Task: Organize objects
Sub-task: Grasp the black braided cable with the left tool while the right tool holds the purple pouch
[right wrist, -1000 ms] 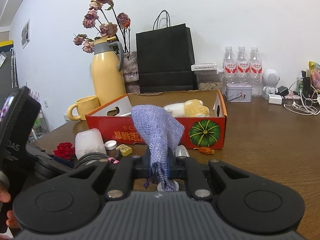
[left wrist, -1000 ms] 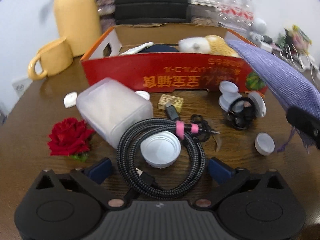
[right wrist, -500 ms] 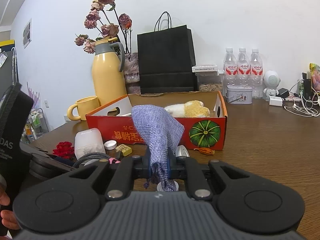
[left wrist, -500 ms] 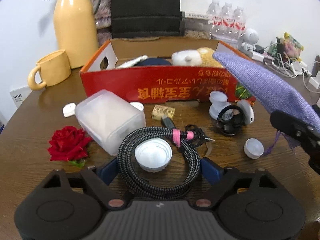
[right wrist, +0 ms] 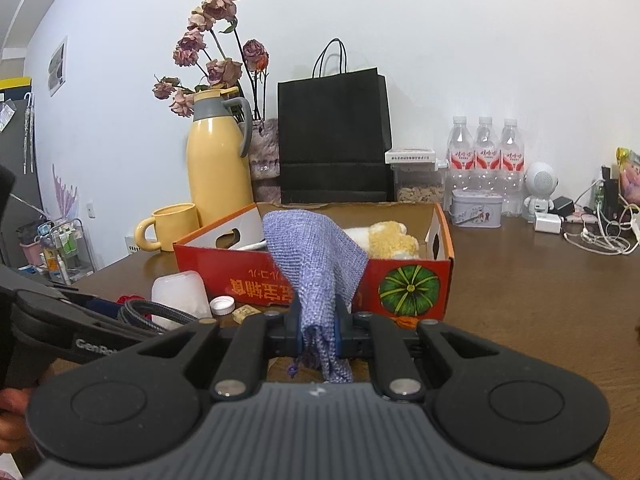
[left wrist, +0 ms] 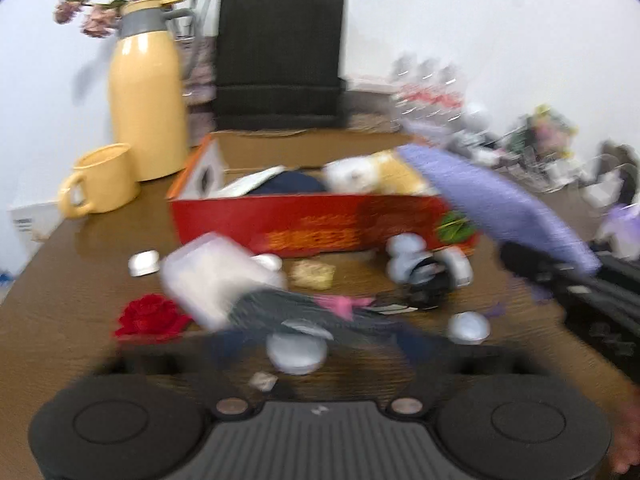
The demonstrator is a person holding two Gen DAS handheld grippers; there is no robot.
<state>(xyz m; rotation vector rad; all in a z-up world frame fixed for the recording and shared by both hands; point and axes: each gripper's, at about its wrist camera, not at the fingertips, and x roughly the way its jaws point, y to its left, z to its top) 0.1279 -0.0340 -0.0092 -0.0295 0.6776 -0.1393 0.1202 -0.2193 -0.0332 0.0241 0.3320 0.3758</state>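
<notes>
My right gripper (right wrist: 318, 334) is shut on a purple woven cloth (right wrist: 316, 252), held up in front of the red cardboard box (right wrist: 408, 284); the cloth also shows at the right of the left wrist view (left wrist: 492, 200). The left wrist view is blurred by motion. My left gripper (left wrist: 316, 344) is closed around the coiled black braided cable (left wrist: 288, 308), which is lifted off the table. The cable also shows in the right wrist view (right wrist: 156, 312). The box (left wrist: 312, 220) holds a plush toy (left wrist: 372, 172) and dark items.
On the brown table lie a frosted plastic container (left wrist: 212, 276), a red fabric rose (left wrist: 150, 316), white caps (left wrist: 296, 354), a yellow block (left wrist: 312, 274) and black earphones (left wrist: 428, 288). A yellow jug (right wrist: 218, 168), yellow mug (right wrist: 172, 226), black bag (right wrist: 332, 140) and bottles (right wrist: 484, 160) stand behind.
My left gripper has closed on the cable coil and pulled up and back fast, blurring its view. My right gripper holds the cloth about where it was.
</notes>
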